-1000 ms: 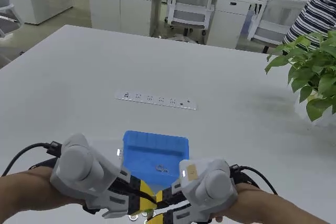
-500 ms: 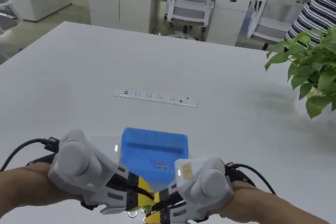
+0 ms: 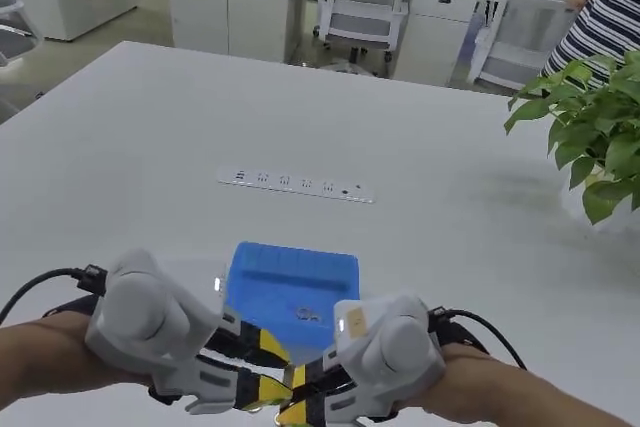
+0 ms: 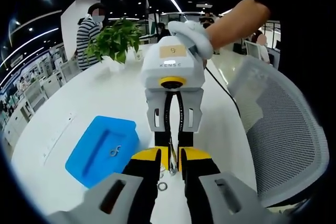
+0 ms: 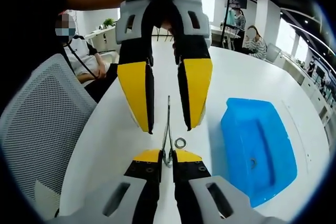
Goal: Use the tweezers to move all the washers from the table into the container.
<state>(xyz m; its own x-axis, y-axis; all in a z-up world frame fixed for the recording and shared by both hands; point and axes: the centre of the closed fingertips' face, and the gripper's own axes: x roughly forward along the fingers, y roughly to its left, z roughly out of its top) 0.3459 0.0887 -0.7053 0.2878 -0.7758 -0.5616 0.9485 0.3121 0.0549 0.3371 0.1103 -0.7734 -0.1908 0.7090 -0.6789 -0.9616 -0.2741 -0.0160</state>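
The blue container (image 3: 290,272) sits on the white table just beyond the two grippers, with one washer (image 3: 305,314) inside it. My right gripper (image 5: 167,157) is shut on the back end of the thin metal tweezers (image 5: 167,124), which point forward along the table. My left gripper (image 4: 170,160) faces it, and its yellow pads (image 5: 137,93) straddle the tweezers with a gap on each side. A washer (image 5: 180,142) lies on the table right beside the tweezers. Two loose washers (image 4: 163,185) lie under the left gripper. In the head view the left gripper (image 3: 255,367) and the right gripper (image 3: 305,392) meet at the near edge.
A white power strip (image 3: 295,187) lies across the table beyond the container. A potted plant (image 3: 590,137) stands at the right edge. A person in a striped top (image 3: 600,17) stands behind it. A mesh chair (image 4: 283,129) is close to the near table edge.
Both grippers stay nose to nose at the near edge and have drifted slightly down and left in the head view. The container and its washer have not moved.
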